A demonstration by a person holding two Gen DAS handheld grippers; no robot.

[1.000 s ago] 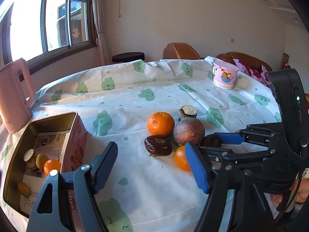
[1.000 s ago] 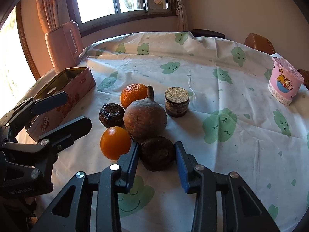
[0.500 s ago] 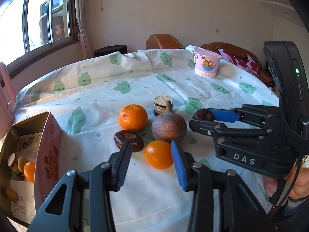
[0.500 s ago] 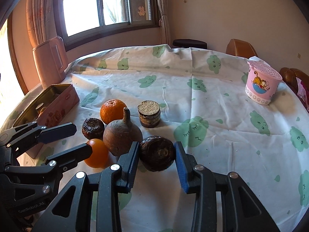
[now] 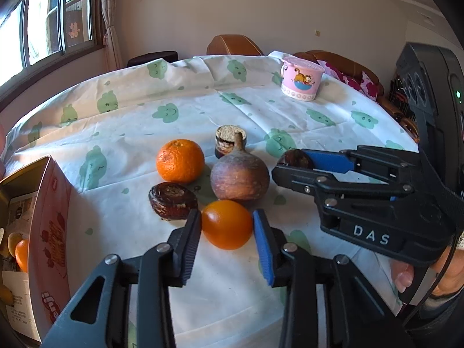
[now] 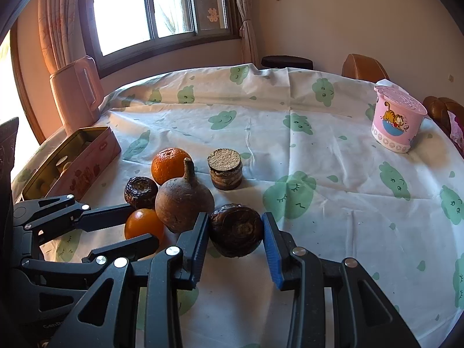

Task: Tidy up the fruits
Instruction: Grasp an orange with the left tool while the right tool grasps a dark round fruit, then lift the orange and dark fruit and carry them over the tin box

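We saw a white tablecloth (image 6: 333,150) printed with green smiling clouds, two orange fruits (image 5: 226,224) (image 5: 180,160), a brown-purple round fruit (image 5: 239,178), dark brown ones (image 6: 235,230), a pink cartoon-cat cup (image 6: 397,118), a pink tin (image 6: 87,162), and black hand-held grippers (image 5: 227,243) with blue pads.

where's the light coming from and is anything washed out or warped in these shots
Left wrist view: sun enters from the window at upper left, its panes blown out; the box casts a shadow to the right over the tablecloth. Right wrist view: the window is overexposed and the pitcher glows orange. Both views: fisheye bends the table edge, corners dark.
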